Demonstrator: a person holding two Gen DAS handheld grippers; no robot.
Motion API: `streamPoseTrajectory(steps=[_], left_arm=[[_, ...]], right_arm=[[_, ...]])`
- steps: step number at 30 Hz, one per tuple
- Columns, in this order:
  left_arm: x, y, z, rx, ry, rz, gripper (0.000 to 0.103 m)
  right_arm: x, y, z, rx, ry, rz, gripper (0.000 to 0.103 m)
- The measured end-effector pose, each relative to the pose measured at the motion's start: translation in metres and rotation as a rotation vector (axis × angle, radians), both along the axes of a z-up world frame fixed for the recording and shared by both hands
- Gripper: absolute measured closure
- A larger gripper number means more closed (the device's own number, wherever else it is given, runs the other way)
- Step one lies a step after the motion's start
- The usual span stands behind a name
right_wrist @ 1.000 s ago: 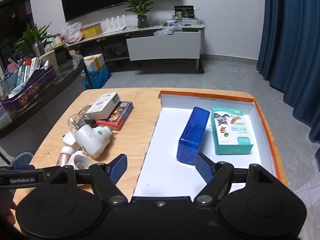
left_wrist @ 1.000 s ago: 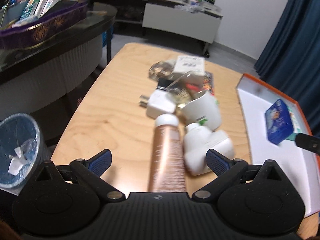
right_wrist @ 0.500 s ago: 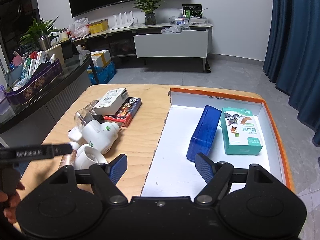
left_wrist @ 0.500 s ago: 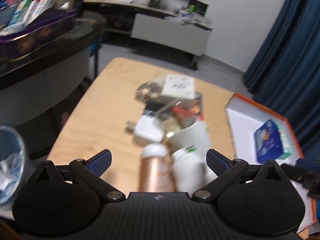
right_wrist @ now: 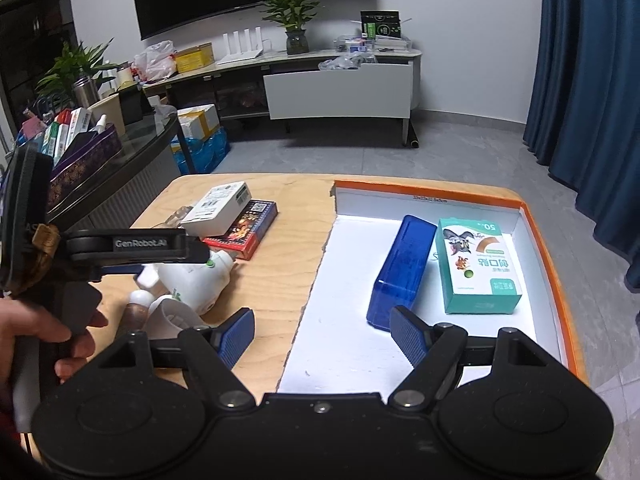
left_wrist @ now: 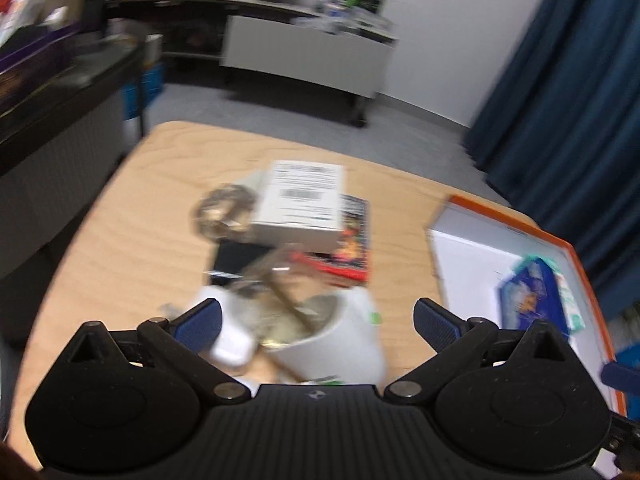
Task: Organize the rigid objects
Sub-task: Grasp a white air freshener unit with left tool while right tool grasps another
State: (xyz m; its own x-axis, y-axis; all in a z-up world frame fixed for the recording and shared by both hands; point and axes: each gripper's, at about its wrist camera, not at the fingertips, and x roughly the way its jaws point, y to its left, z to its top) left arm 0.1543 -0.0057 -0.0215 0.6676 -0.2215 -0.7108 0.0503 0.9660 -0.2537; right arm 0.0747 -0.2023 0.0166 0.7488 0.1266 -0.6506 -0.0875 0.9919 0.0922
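My left gripper point(left_wrist: 316, 322) is open, its jaws either side of a white plastic device point(left_wrist: 340, 336) in a loose pile on the wooden table point(left_wrist: 132, 216). Behind it lie a white box point(left_wrist: 300, 200) on a dark card box point(left_wrist: 354, 240). The left wrist view is blurred. My right gripper point(right_wrist: 322, 332) is open and empty at the near edge of the orange-rimmed white tray point(right_wrist: 540, 232). The tray holds a blue box point(right_wrist: 402, 268) and a teal carton point(right_wrist: 474, 266). The left gripper point(right_wrist: 160, 256) also shows in the right wrist view over the pile, beside the white device point(right_wrist: 198, 286).
A brown bottle with a white cap point(right_wrist: 136, 308) and a white cup-like part point(right_wrist: 172, 316) lie at the pile's near end. A dark counter point(right_wrist: 120, 176) with a purple basket stands left of the table. Blue curtains point(right_wrist: 592, 80) hang on the right.
My left gripper has moved forward over the pile, from the brown bottle to the white device. My right gripper has drawn back a little along the tray's near edge. Both stay open.
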Motion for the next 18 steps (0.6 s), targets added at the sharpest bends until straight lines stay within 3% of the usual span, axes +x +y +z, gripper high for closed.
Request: streamPoseTrajectory(steps=[5, 8, 9, 13, 18], left_arm=[[0.003, -0.022, -0.007, 0.05, -0.024, -0.1, 0.001], [0.01, -0.027, -0.018, 0.046, 0.028, -0.111, 0.013], [0.012, -0.028, -0.021, 0.06, 0.036, -0.105, 0.023], [0.017, -0.023, -0.025, 0.018, 0.051, -0.086, 0.024], [0.01, -0.023, -0.017, 0.01, 0.008, -0.098, 0.029]], right_arm=[[0.002, -0.006, -0.003, 0.018, 0.002, -0.017, 0.014], [0.003, -0.009, -0.004, 0.028, 0.006, -0.025, 0.014], [0.003, -0.01, -0.005, 0.029, 0.007, -0.026, 0.014], [0.003, -0.014, -0.005, 0.03, 0.004, -0.032, 0.014], [0.004, -0.017, -0.005, 0.047, 0.006, -0.05, 0.014]])
